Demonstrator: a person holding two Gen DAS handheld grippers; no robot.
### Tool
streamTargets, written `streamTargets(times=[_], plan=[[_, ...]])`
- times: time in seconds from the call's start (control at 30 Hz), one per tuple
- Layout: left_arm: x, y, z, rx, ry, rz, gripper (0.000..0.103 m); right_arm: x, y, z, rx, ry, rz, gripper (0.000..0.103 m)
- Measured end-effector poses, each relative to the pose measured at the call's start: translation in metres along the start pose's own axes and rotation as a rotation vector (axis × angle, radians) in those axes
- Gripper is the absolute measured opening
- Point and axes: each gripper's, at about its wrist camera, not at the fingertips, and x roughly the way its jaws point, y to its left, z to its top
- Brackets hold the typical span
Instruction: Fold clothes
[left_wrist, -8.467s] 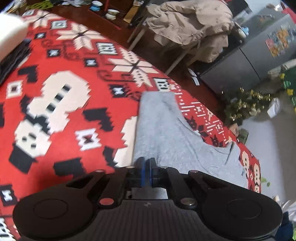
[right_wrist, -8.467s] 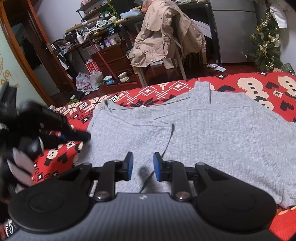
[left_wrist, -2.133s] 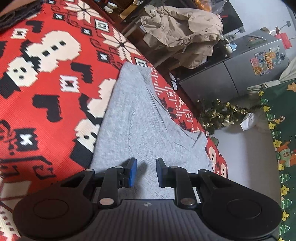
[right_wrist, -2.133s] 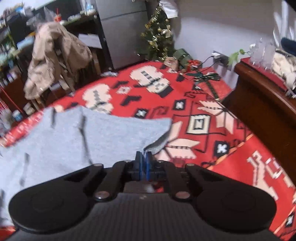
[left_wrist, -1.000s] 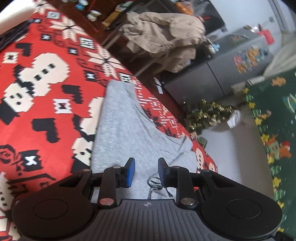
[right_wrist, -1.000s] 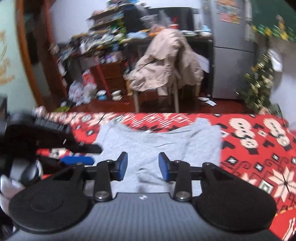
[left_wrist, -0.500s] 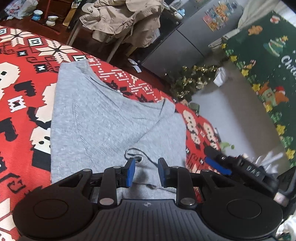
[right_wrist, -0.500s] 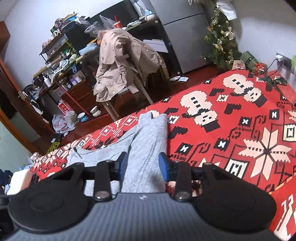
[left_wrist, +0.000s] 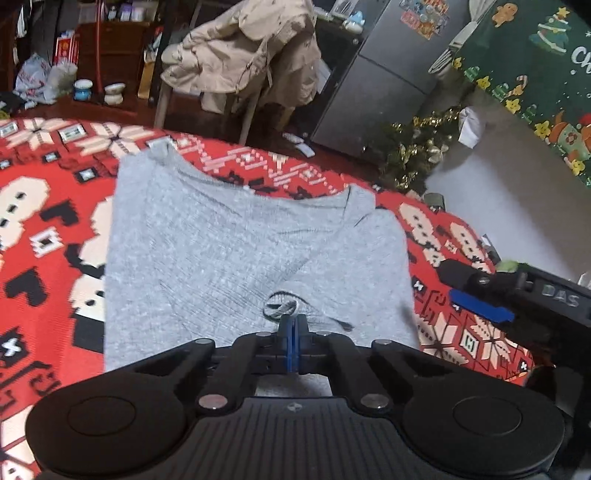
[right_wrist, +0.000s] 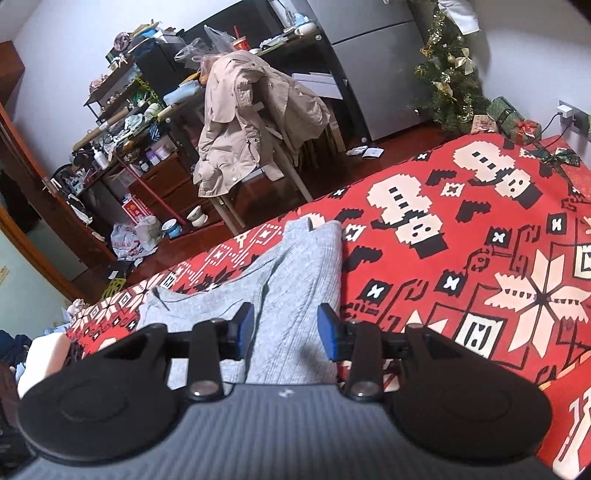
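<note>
I have the grey sweater (left_wrist: 229, 251) lying half-folded on the red patterned bed cover (left_wrist: 44, 206). My left gripper (left_wrist: 292, 334) is pressed together, pinching the near hem. My right gripper (right_wrist: 286, 328) hangs spread above the other hem end; next I judge it must pinch there.

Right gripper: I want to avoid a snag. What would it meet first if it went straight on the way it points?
Probably the grey knit sweater, lying beyond the open right gripper; depth is unclear.
</note>
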Motion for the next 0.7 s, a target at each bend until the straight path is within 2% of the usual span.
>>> streamTargets(times=[0.07,0.17,0.33,0.43,0.47,0.5,0.57,0.7], plan=[[-0.013,0.000,0.001,0.005,-0.021,0.000,0.001,-0.001,0.001,0.000,0.009,0.006,0.018,0.042],[-0.020,0.004,0.002,-0.001,-0.026,0.003,0.001,0.005,0.005,-0.001,0.023,0.047,0.088,0.043],[-0.011,0.007,0.000,-0.023,0.039,0.001,0.001,0.036,0.015,-0.009,0.082,0.157,0.171,0.043],[-0.007,0.007,-0.003,-0.020,0.066,-0.002,0.001,0.053,0.023,-0.014,0.073,0.204,0.168,0.041],[-0.005,0.008,-0.004,-0.028,0.077,-0.002,0.001,0.057,0.027,-0.017,0.052,0.207,0.145,0.025],[-0.003,0.010,-0.004,-0.041,0.086,-0.004,0.001,0.060,0.031,-0.019,0.036,0.210,0.124,0.001],[-0.004,0.014,-0.003,-0.067,0.094,-0.015,0.001,0.062,0.037,-0.021,0.022,0.203,0.118,0.002],[-0.018,0.021,0.003,-0.117,0.073,-0.065,0.001,0.055,0.057,-0.005,0.001,0.160,0.184,0.002]])
